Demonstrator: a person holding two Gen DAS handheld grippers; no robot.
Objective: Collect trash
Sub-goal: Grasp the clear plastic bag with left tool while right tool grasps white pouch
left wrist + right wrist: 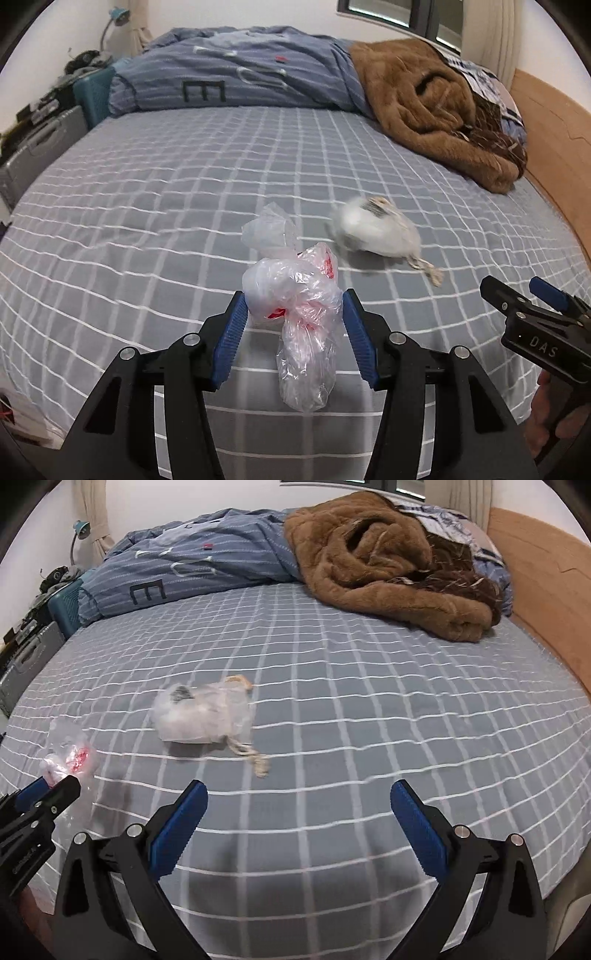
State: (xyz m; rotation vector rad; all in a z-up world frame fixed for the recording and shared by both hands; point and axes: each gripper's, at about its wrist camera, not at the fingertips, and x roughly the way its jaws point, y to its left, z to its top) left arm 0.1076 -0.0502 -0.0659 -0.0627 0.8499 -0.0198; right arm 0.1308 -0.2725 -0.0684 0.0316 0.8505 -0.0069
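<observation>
Left gripper [293, 317] is pinching the crumpled clear red-printed plastic bag [295, 295] at frame centre; right gripper [297, 812], spread empty, should be squaring onto the white drawstring pouch [203, 716].

Black left claw [293, 321] with ribbed blue pads [231, 341].

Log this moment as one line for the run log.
left gripper: closing around crumpled clear plastic bag with red print | right gripper: open, empty | translucent white drawstring pouch: on grey checked bedsheet
</observation>
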